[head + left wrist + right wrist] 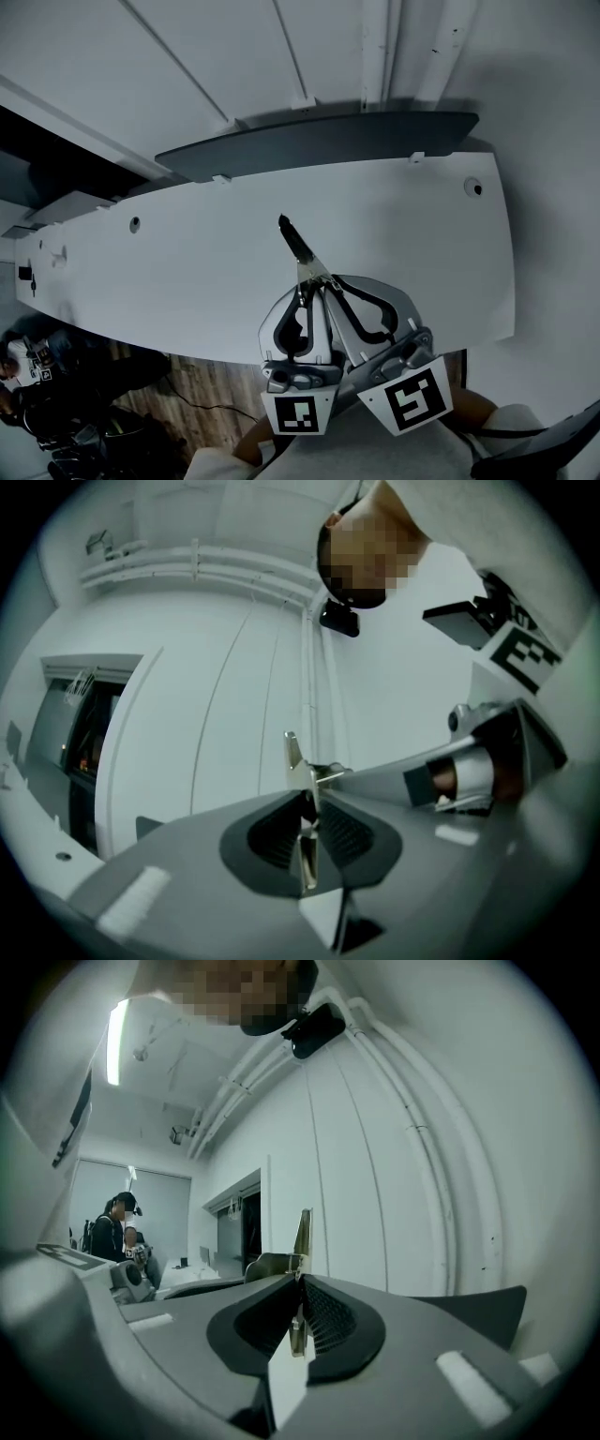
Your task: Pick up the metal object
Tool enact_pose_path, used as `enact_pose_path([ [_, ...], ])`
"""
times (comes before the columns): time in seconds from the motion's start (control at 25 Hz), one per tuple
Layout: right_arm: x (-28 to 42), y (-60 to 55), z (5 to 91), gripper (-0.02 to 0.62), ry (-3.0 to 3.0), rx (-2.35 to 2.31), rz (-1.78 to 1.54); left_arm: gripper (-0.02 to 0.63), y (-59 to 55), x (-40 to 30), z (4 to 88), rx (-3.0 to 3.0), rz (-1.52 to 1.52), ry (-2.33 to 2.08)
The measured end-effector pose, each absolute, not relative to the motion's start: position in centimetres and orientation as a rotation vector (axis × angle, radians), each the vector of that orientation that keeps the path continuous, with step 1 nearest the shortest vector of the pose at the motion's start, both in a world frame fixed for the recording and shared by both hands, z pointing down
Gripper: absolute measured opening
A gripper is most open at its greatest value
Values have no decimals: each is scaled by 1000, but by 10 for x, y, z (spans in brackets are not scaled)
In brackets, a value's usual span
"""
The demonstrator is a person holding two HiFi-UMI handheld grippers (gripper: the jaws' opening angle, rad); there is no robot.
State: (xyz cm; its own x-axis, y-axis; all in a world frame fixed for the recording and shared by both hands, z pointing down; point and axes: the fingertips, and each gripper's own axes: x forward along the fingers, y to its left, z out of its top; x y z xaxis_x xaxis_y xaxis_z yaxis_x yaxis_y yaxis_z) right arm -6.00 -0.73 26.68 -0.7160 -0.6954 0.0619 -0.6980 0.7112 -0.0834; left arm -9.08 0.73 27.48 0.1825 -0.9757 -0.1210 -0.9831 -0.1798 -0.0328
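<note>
**Head view.** I see the left tool (306,292) and the right tool (334,285) meeting tip to tip over the near edge of the white tabletop (187,272). Both are clamped on the same end of the metal object (302,251). The object is a thin, narrow strip. It runs up and to the left from the two tips and ends in a dark tip over the middle of the tabletop. The marker cubes (300,413) sit at the rear of the tools, close to me. A dark grey panel (319,141) lies along the far edge of the tabletop, and wooden floor (202,394) shows at lower left.

**Left gripper view.** The ribbed pads of the left tool are pressed together on the metal object, which I see edge-on. A short bright length sticks out past the pads, with the white wall behind it. The right tool reaches in from the right and meets the object just beyond the left pads.

**Right gripper view.** The right tool is likewise pinched on the metal object. The strip stands upright between the pads and rises above them, against a white wall with pipes. Part of the left tool shows at the left edge. A person (119,1225) stands far off at the left.
</note>
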Motion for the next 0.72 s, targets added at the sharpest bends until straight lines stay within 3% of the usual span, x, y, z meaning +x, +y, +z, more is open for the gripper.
enact_pose_path([
  [0.44,-55,-10,259,6,-2910,1153,35,95,25,-79,270,-2288,13,1689],
  [0.56,-52,-13,258,6,-2933,1156,32,90,34,-78,269,-2308,40,1665],
  [0.64,-52,-14,258,6,-2957,1140,37,35,35,-74,271,-2334,38,1665],
  [0.72,-52,-15,258,6,-2985,1124,72,34,36,-72,270,-2343,21,1646],
])
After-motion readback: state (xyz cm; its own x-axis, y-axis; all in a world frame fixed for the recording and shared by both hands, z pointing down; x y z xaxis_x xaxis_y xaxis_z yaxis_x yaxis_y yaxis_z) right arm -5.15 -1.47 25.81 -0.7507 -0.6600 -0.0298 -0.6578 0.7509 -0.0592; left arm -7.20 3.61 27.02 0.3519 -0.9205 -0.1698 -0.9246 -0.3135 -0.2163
